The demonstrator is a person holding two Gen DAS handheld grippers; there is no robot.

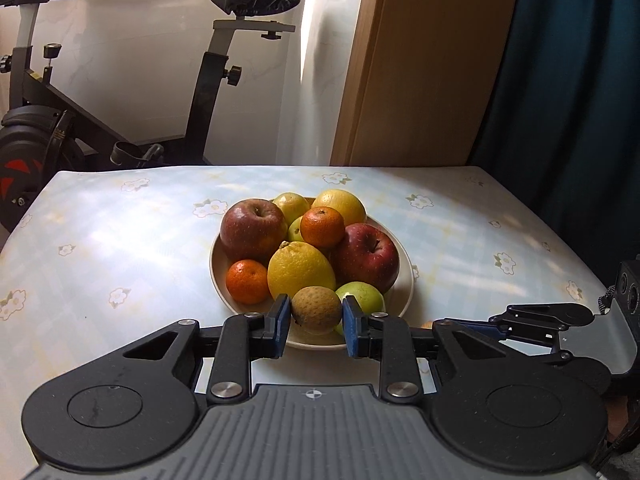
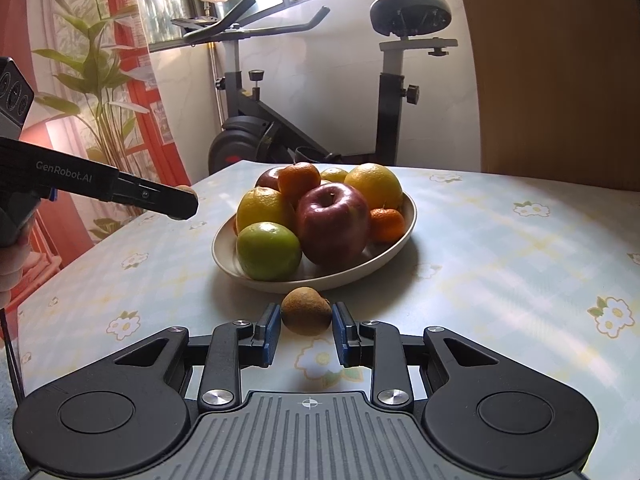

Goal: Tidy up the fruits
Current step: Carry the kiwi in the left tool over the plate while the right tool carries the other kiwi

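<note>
- Left gripper: its fingers clench a kiwi, low centre of the left wrist view, which hides part of the plate.
- Right gripper: its fingers sit tight against a second kiwi, just before the plate; I cannot tell whether they are gripping it.
- Two kiwis in all.
- On the plate, mid-frame on the surface: two red apples, two mandarins, one green apple, and yellow citrus, its number hidden by overlap.
- Exercise bike beyond, partly cut off.
</note>
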